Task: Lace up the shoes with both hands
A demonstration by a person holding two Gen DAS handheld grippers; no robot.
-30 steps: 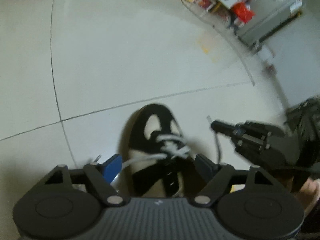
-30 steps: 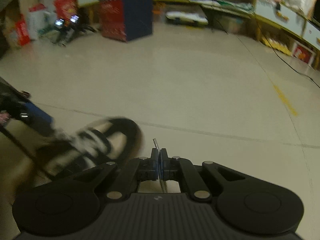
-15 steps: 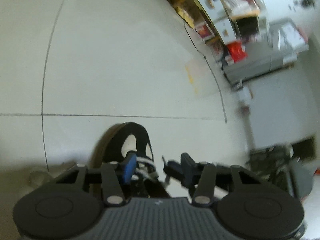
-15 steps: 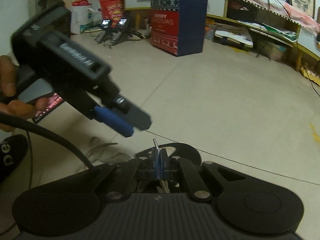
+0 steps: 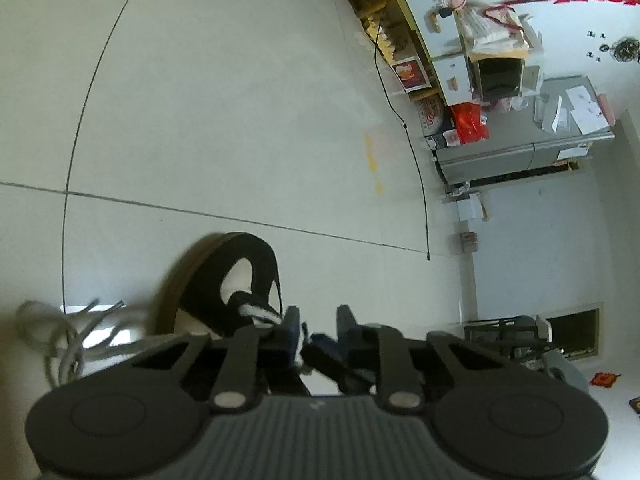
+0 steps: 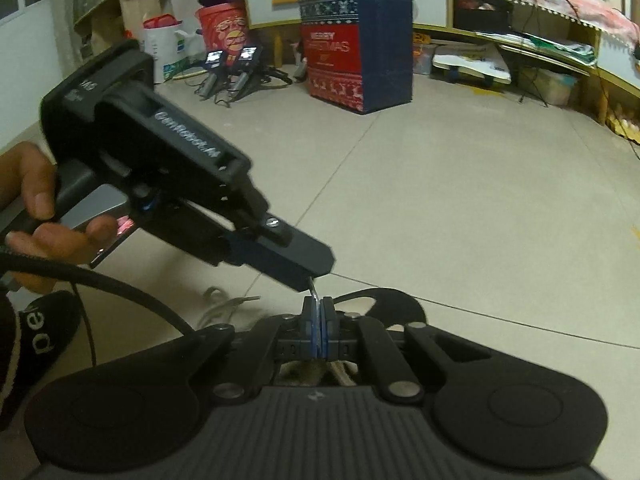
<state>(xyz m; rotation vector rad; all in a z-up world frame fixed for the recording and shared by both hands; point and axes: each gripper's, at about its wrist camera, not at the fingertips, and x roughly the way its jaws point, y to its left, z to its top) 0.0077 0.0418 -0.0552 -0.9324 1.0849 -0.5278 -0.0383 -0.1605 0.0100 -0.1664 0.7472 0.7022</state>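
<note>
Loose lace: at the lower left of the left wrist view we see pale cord coiled on the tiled floor, beside the shoe.
Shoe: we find the black-and-white sneaker low and left of centre in that view, its toe pointing up the frame, its laced throat just behind the finger pads.
Left gripper: its jaws are closing; between them we see the dark tips of the other tool and a bit of white lace, though we cannot tell whether the pads press on anything.
Person's hand: at the left edge of the right wrist view, wrapped around the left tool's handle.
Right gripper: low centre; we see it clenched on the lace tip, whose end reaches up to the left tool's tip.
</note>
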